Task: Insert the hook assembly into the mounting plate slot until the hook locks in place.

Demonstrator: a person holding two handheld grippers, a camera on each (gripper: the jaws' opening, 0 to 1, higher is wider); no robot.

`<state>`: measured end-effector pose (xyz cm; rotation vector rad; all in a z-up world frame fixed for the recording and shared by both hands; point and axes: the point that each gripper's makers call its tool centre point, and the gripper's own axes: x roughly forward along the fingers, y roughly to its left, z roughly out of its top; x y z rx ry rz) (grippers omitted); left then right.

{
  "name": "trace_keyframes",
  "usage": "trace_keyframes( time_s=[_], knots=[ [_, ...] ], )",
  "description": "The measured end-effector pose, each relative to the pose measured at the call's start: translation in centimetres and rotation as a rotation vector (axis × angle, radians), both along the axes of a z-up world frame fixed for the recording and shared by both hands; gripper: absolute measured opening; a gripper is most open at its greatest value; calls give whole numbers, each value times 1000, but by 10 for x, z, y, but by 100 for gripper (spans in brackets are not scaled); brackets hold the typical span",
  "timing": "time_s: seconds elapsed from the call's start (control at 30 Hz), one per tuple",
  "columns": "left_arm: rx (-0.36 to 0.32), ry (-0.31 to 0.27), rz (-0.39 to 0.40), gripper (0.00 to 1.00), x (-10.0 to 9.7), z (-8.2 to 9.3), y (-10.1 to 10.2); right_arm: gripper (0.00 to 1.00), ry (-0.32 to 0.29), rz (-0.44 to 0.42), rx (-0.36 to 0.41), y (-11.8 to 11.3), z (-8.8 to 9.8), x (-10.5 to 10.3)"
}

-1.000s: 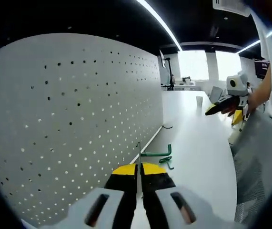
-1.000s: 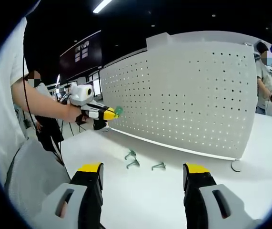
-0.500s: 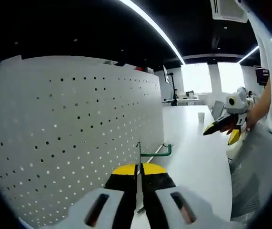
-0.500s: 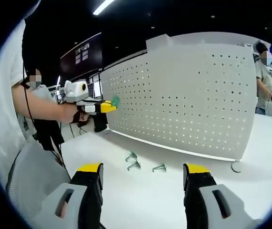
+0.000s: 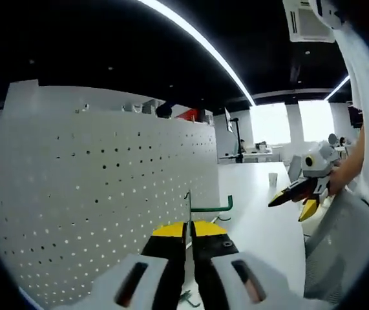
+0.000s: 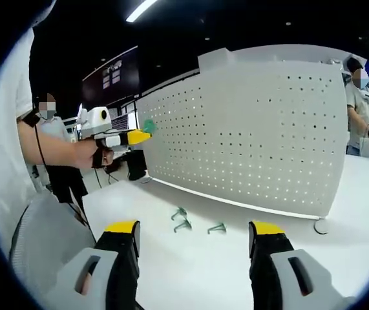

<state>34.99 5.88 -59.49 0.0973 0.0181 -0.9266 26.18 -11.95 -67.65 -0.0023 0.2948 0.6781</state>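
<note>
Left gripper view: left tool [image 5: 189, 234] pinches a green hook [image 5: 205, 208] near the pegboard [image 5: 94, 194]; right tool [image 6: 194, 234] gapes, holding nothing.

You have one pegboard [image 6: 255, 135]; three green hooks [image 6: 183, 224] on the table [image 6: 197, 265]; a fourth hook [image 5: 210, 208] in your left gripper [image 5: 189, 234].

Left gripper [image 5: 188, 240]: white moulded body, two dark oblong recesses on top, black jaws tipped yellow. Seen in the right gripper view [image 6: 137, 136], its body is white with a yellow front end and a black grip. Right gripper [image 6: 195, 240]: same build, white shells, black jaws with yellow caps; in the left gripper view [image 5: 291, 200] it appears black and yellow. Person wears a white short sleeve [image 6: 17, 71]; a thin black cable [image 6: 40, 152] hangs beside the forearm.
</note>
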Motion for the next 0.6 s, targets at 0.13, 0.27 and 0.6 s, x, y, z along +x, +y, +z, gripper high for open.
trace_keyframes(
  time_s=[0.13, 0.27, 0.6],
  knots=[
    [-26, -15, 6, 2, -4, 10, -1, 67, 3, 1, 2, 0, -1, -1],
    [-46, -36, 20, 2, -9, 23, -1, 67, 1, -2, 3, 0, 0, -2],
    [-51, -23, 22, 2, -12, 21, -5, 66, 1, -3, 13, -1, 1, -2]
  ],
)
